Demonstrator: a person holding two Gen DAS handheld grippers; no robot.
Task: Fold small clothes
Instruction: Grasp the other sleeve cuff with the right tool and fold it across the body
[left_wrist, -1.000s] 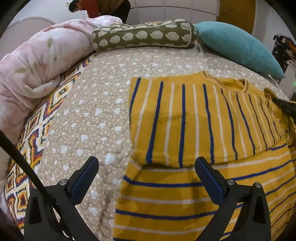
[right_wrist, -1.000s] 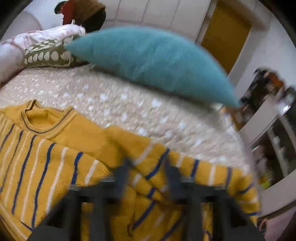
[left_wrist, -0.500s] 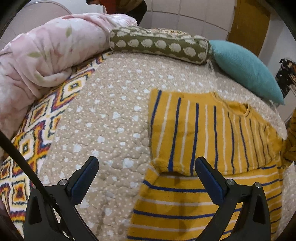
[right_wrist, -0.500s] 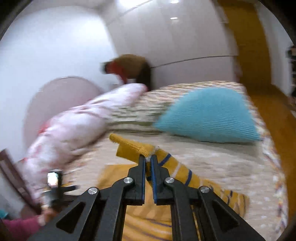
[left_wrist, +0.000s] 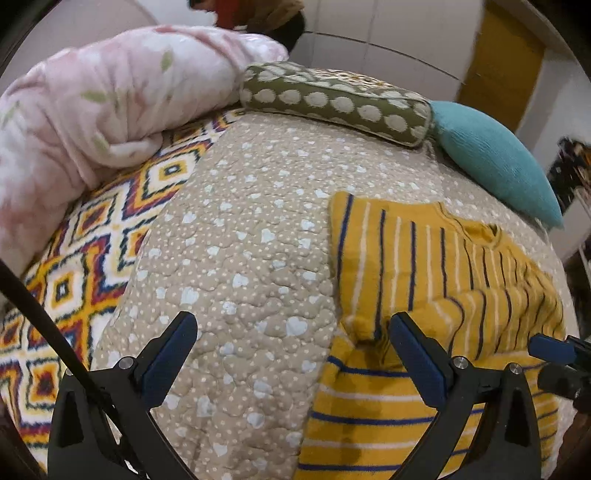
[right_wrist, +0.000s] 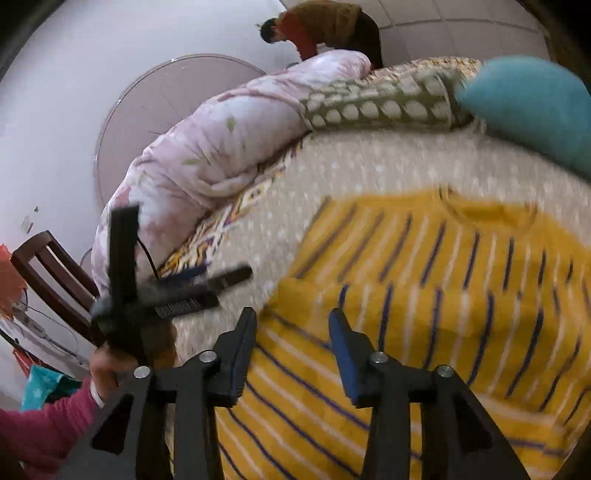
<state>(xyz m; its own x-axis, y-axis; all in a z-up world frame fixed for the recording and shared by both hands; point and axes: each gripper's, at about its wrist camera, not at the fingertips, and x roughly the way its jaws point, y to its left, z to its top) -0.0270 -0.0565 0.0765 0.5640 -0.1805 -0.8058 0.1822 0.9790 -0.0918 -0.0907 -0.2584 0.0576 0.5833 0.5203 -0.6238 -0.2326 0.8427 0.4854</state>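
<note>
**A:** Is there a box or basket anywhere?

**B:** I don't see one. Nothing is inside anything. I just see the sweater (left_wrist: 436, 288) lying flat on the bed (left_wrist: 236, 258). It is yellow with blue and white stripes. Both sleeves are folded in over the chest. Its neck points to the pillows.

**A:** What are your grippers doing?

**B:** My left gripper (left_wrist: 291, 339) has its jaws wide apart. It holds nothing. It hangs over the bed cover, at the left edge of the sweater. My right gripper (right_wrist: 291, 347) has its jaws partly apart too, and holds nothing. It is low over the bottom part of the sweater. That view is blurry.

**A:** What is the bed like?

**B:** The cover is tan with little white hearts and dots. Beside it on the left is a blanket (left_wrist: 85, 273) with bright diamond shapes. A fat pink quilt (left_wrist: 110, 110) is piled along the left side. At the far end lie a green roll pillow (left_wrist: 332, 103) with white spots and a blue pillow (left_wrist: 495, 162), touching each other.

**A:** And the room?

**B:** White walls and a yellow door (left_wrist: 506, 70). A wooden chair (right_wrist: 48, 280) stands beside the bed. A person (right_wrist: 325, 29) bends over at the far end, behind the quilt.
</note>
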